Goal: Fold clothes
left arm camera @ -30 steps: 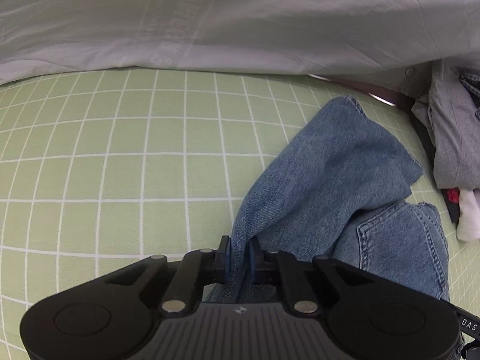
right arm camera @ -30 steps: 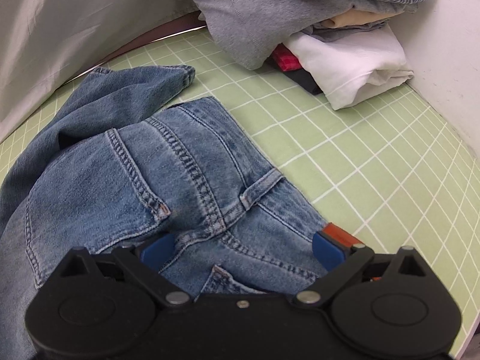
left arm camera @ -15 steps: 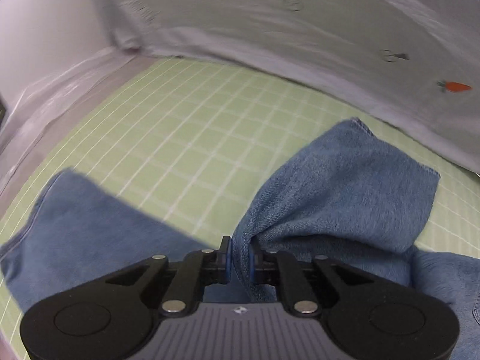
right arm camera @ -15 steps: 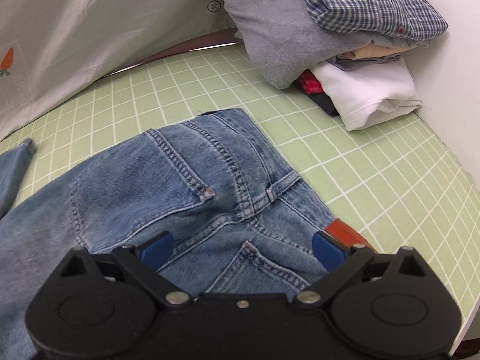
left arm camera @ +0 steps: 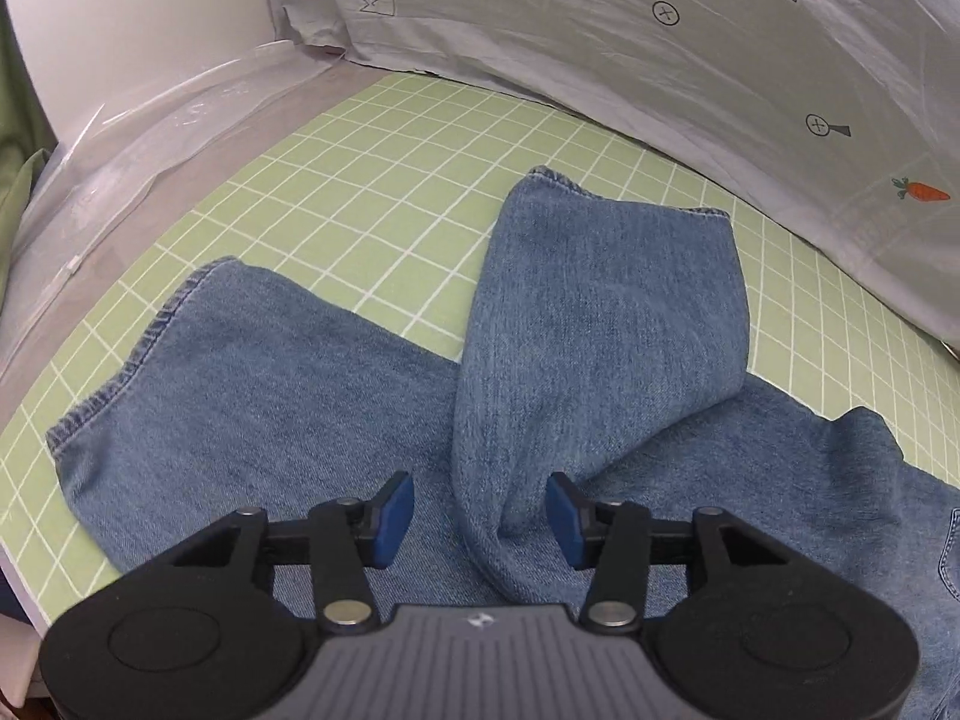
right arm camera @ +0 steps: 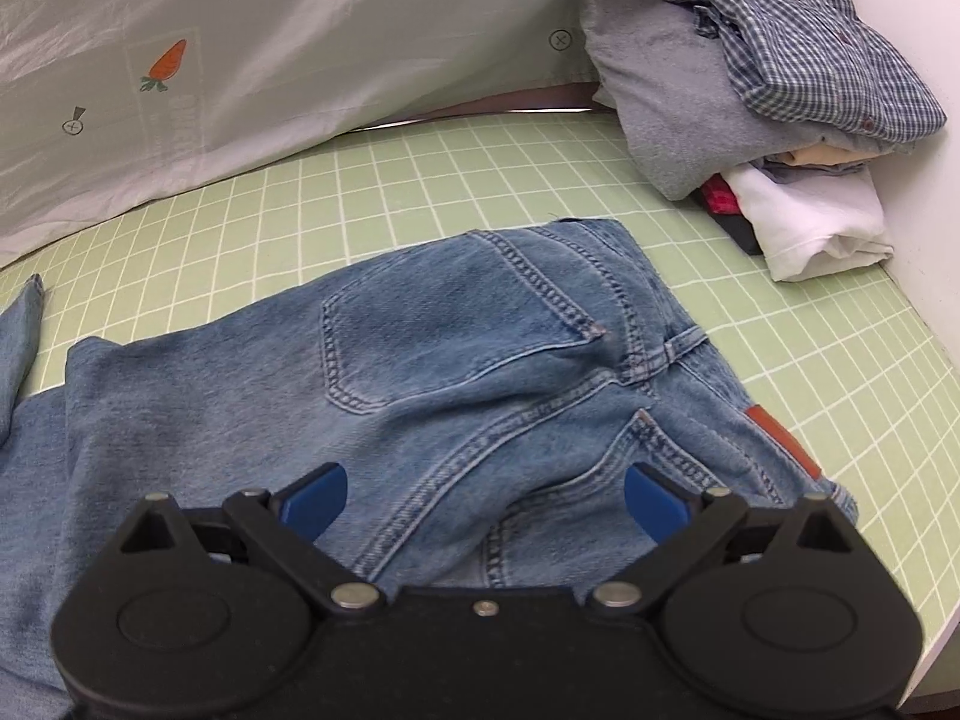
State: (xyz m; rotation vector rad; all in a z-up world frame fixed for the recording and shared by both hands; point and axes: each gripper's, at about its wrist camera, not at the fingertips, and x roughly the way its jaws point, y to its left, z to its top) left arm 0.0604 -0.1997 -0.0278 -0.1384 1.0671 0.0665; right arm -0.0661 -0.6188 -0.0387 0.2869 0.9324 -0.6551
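A pair of blue jeans lies on the green grid mat. In the left wrist view one leg lies flat to the left and the other leg is bunched and crosses over it. My left gripper is open, its blue pads either side of the bunched leg's lower fold. In the right wrist view the jeans' seat with back pockets faces up. My right gripper is open and hovers over the waistband area.
A grey printed sheet hangs along the back of the mat; it also shows in the right wrist view. A pile of folded clothes sits at the back right by a white wall. Clear plastic covers the left edge.
My left gripper has opened and let go of the jeans leg, which now rests across the other leg. The jeans are spread out more. The right gripper stays open.
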